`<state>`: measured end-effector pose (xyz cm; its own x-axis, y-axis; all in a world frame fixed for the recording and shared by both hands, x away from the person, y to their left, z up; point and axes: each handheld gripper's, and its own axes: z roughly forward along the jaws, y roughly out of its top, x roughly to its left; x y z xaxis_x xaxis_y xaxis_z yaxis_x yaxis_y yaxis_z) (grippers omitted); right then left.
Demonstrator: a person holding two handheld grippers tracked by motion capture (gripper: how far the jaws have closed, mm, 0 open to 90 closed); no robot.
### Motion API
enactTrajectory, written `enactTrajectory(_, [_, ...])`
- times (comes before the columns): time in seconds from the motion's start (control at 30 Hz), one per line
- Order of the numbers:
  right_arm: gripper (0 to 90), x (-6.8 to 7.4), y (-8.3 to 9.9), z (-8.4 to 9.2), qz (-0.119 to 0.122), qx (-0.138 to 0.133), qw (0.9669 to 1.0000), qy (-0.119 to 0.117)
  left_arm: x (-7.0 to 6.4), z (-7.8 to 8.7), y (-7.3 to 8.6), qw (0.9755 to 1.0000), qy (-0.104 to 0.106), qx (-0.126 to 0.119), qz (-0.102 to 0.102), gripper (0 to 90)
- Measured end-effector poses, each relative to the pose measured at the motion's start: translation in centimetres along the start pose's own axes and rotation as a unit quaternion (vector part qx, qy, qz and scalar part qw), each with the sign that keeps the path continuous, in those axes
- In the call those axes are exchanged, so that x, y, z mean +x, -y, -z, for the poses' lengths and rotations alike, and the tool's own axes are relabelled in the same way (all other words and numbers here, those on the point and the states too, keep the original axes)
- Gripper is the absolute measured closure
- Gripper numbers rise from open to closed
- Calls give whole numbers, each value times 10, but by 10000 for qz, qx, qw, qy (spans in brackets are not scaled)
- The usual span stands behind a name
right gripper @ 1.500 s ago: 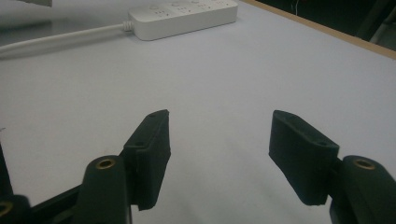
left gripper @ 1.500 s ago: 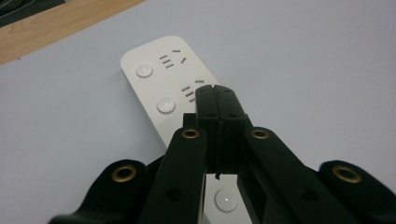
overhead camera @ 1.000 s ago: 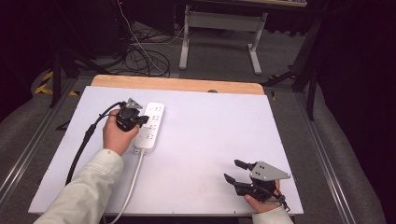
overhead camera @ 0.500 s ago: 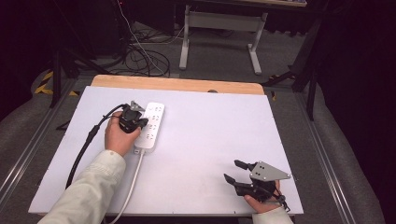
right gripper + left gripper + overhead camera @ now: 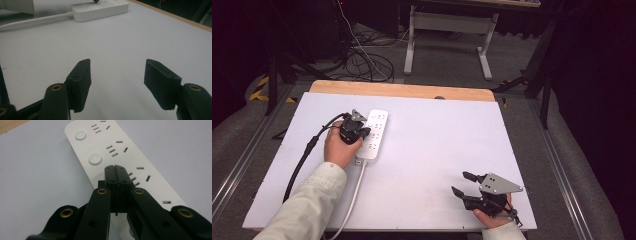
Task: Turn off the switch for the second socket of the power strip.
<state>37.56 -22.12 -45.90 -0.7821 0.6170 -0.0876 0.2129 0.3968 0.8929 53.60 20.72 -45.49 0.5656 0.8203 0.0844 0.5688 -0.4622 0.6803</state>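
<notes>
White power strip [image 5: 125, 157], third button hidden

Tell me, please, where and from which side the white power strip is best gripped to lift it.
Probably across the narrow width of the power strip, near mid-length, coming from above: it lies flat, long and slim, its long sides are free, and its cable trails from the near end.

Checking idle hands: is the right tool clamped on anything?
No: the right tool has its jaws spread wide with just the bare white table between them.
</notes>
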Motion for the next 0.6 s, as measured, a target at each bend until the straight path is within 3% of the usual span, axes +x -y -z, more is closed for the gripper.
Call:
enactTrajectory(0.13, [386,0,0,0,11,9,10000,4,-1,-1,2,10000,-26,-40,15,900])
enactTrajectory(0.23, [386,0,0,0,13,11,10000,5,-8,-1,1,9994,-234,2,-268,900])
enactTrajectory(0.3, [386,0,0,0,6,12,10000,4,-11,-1,0,9990,-284,36,-336,900])
enactTrajectory(0.6, [386,1,0,0,-2,42,10000,6,-10,-1,0,9995,-247,28,-198,900])
